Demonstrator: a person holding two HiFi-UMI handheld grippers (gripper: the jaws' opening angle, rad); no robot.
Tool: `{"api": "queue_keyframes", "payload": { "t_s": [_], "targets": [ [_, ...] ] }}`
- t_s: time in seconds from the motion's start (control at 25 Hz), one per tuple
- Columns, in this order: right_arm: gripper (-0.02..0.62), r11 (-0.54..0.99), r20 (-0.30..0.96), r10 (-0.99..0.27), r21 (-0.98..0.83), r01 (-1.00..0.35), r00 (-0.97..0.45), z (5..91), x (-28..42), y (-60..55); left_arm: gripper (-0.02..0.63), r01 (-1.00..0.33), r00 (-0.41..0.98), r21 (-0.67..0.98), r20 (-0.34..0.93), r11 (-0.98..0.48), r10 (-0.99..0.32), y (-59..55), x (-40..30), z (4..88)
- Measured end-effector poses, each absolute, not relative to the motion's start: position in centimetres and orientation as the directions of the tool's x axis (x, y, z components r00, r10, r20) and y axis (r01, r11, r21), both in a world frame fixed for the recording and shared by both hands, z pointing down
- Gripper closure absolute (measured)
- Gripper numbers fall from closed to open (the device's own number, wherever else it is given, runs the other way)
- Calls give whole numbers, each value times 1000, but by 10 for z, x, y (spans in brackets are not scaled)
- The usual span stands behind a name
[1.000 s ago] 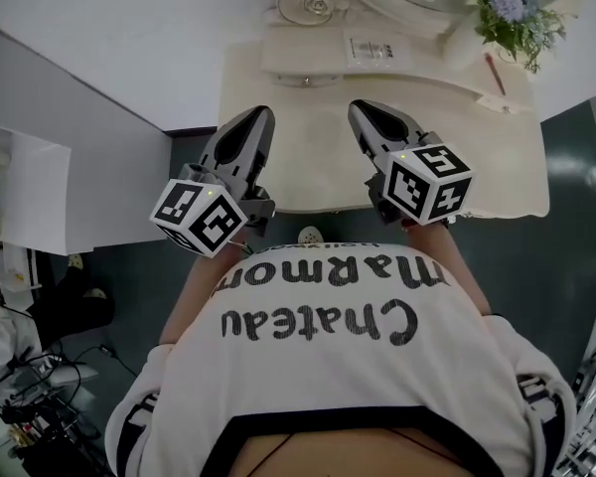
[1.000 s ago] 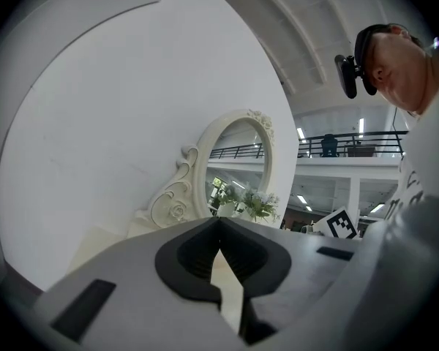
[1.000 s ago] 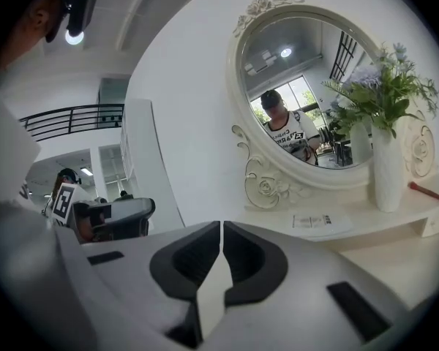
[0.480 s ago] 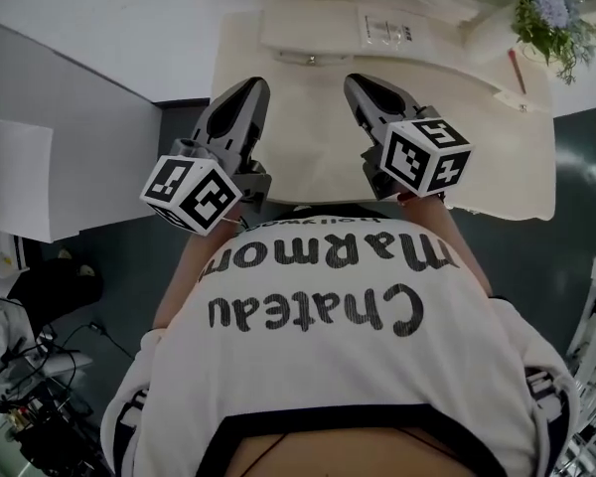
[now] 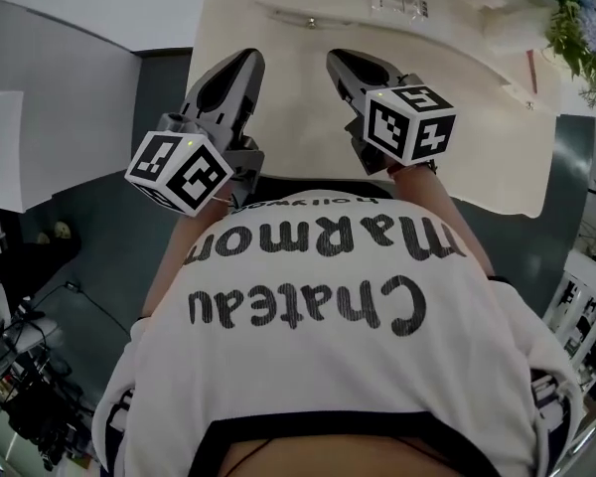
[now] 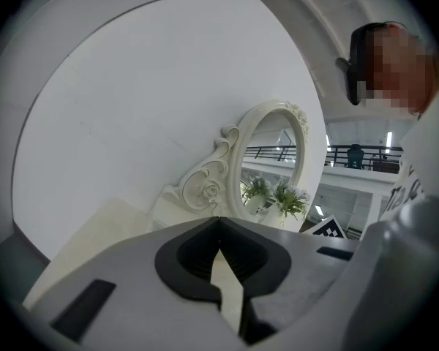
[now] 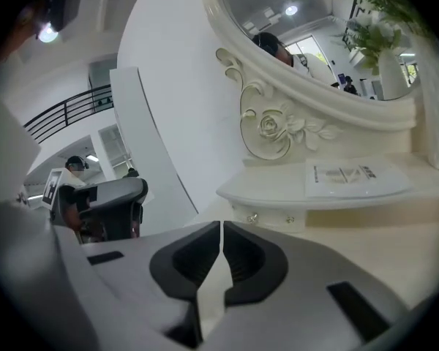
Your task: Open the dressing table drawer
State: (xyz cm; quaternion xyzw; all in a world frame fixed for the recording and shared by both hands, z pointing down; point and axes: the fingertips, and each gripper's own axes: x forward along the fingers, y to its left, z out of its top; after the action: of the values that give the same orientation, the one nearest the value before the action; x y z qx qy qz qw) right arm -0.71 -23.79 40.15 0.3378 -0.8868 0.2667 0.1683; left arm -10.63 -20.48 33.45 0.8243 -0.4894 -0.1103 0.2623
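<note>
Dressing table drawer [image 7: 272, 216]: shallow, small knobs on its front, closed, set in the raised tier under the mirror [image 7: 314, 35] at the back of the cream desk [image 5: 487, 147]; left gripper [image 5: 244, 60] and right gripper [image 5: 338, 60] hover side by side over the desk's near part, clear of the drawer; both pairs of fingers pressed together, nothing between them.

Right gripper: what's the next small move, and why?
Probably open the jaws. The right gripper is shut and empty over the dressing table top. The drawer knob under the shelf lies ahead, apart from the tips. Closed jaws can't take the knob, so opening them likely comes before any approach.
</note>
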Motion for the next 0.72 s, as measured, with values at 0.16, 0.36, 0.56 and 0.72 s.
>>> {"api": "queue_keyframes", "payload": {
  "t_s": [0.16,0.36,0.56,0.72],
  "targets": [
    [563,658,520,-439,-369,-656,-732,423,-6,-247,583,-741,494,569,101,-357,-864,-219,-89,352],
    [563,653,582,-321,-436,-619,-747,453,-11,-246,583,-764,462,564,139,-313,-876,-220,-85,356],
    [561,627,640,-290,-435,-647,-712,484,-9,-263,583,-797,395,557,191,-232,-899,-217,-95,366],
    [390,585,651,-301,-452,-674,-697,496,-9,-278,583,-812,338,560,221,-164,-915,-210,-108,375]
  ]
}}
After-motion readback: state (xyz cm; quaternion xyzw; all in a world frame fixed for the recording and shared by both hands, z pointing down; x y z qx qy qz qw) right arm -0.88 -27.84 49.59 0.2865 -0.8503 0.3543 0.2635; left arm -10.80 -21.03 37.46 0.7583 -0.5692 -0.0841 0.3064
